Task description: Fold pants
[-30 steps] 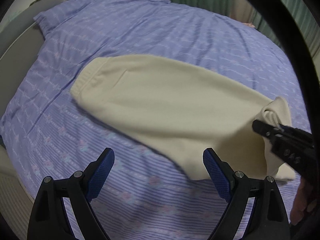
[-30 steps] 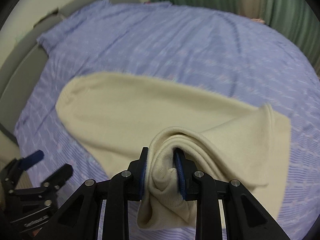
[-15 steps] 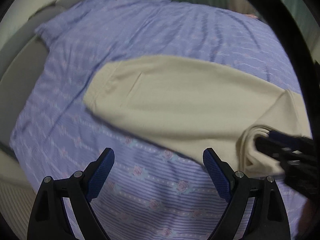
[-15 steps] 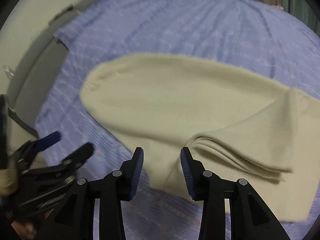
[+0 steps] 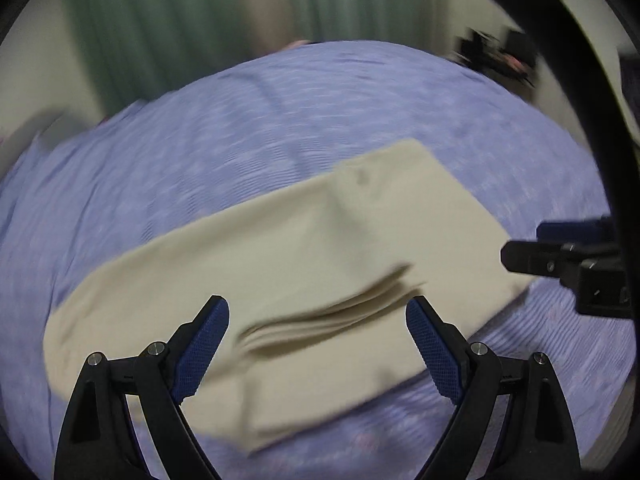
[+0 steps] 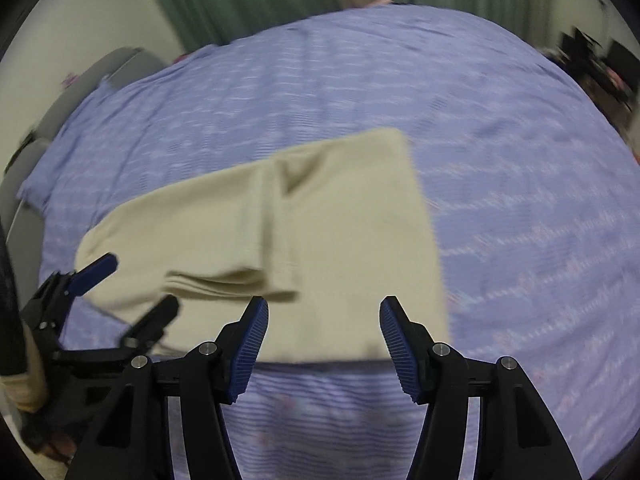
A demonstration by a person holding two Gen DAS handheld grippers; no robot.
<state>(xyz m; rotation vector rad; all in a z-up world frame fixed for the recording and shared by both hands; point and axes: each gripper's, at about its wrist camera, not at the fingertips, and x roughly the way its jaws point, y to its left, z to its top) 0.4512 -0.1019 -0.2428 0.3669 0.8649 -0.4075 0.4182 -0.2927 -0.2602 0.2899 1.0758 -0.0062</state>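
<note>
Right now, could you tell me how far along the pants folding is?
Done: the cream pants lie on the purple bedsheet, one end doubled over into stacked layers. In hand: nothing; the right gripper has just been opening with no cloth between its fingers, and the left gripper is open above the layers. Left: probably another fold to make the bundle compact.

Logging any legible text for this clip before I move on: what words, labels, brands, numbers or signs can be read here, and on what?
None can be read.
The cream pants show no tag or print.
The purple bedsheet has only a woven pattern, blurred.
The left gripper and right gripper show no marking.
The dark clutter beyond the bed is too blurred to tell.
</note>
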